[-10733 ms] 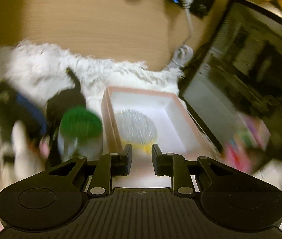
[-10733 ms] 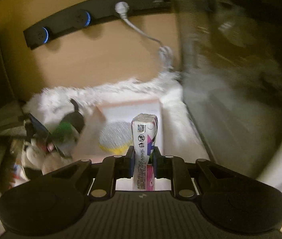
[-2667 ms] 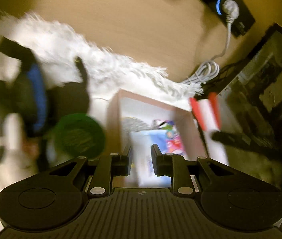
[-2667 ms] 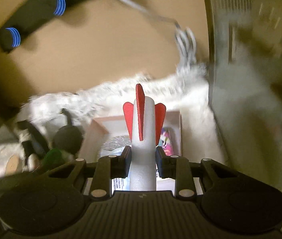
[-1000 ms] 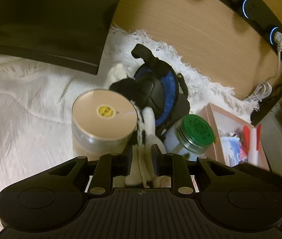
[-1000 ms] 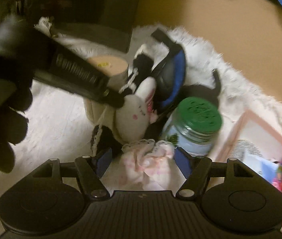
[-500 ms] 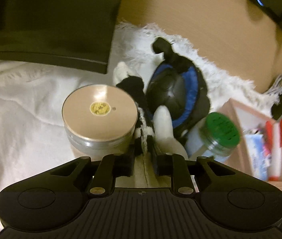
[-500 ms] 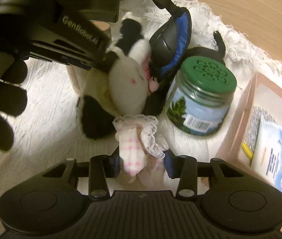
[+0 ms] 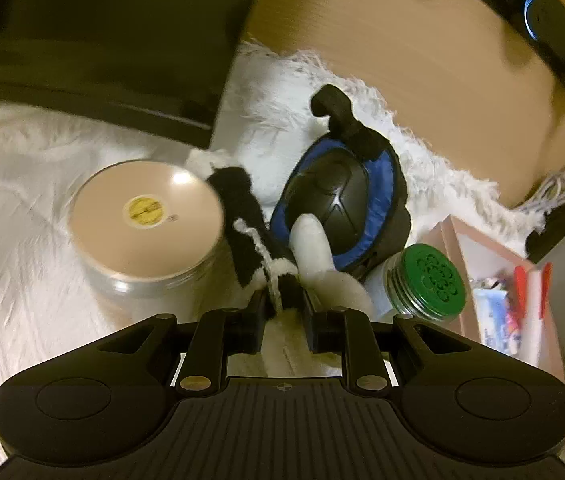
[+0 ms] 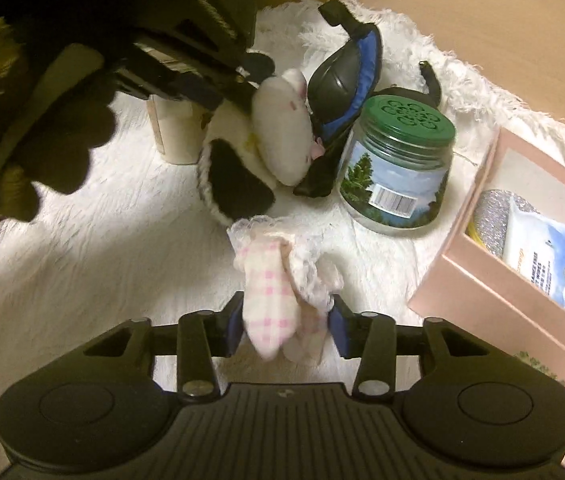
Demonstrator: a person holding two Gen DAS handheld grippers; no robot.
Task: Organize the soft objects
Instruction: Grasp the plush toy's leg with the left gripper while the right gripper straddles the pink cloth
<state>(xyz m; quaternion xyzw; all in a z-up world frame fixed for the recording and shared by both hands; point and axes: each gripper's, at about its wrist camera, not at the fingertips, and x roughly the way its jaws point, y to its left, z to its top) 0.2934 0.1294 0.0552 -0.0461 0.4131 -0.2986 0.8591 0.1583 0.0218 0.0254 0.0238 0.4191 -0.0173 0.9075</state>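
Note:
My left gripper (image 9: 284, 312) is shut on a black-and-white plush toy (image 9: 254, 240) and holds it just above the white fluffy rug (image 9: 22, 264); the plush also shows in the right wrist view (image 10: 270, 148), with the left gripper (image 10: 238, 76) on it. My right gripper (image 10: 284, 324) is shut on a pink checked cloth with lace trim (image 10: 274, 292), low over the rug (image 10: 102, 264). A pink box (image 10: 482, 264) at the right holds a tissue pack (image 10: 542, 256), a silver sponge (image 10: 490, 210) and a red-and-white item (image 9: 532, 292).
A green-lidded jar (image 10: 398, 168) stands between the plush and the pink box. A blue-and-black strapped pad (image 10: 346, 68) lies behind the plush. A round tub with a tan lid (image 9: 142, 216) stands left of it. A dark panel (image 9: 82, 32) borders the back left.
The left gripper has lifted the plush a little and drawn it left. The right gripper has pulled back with the pink cloth in it, away from the plush and jar.

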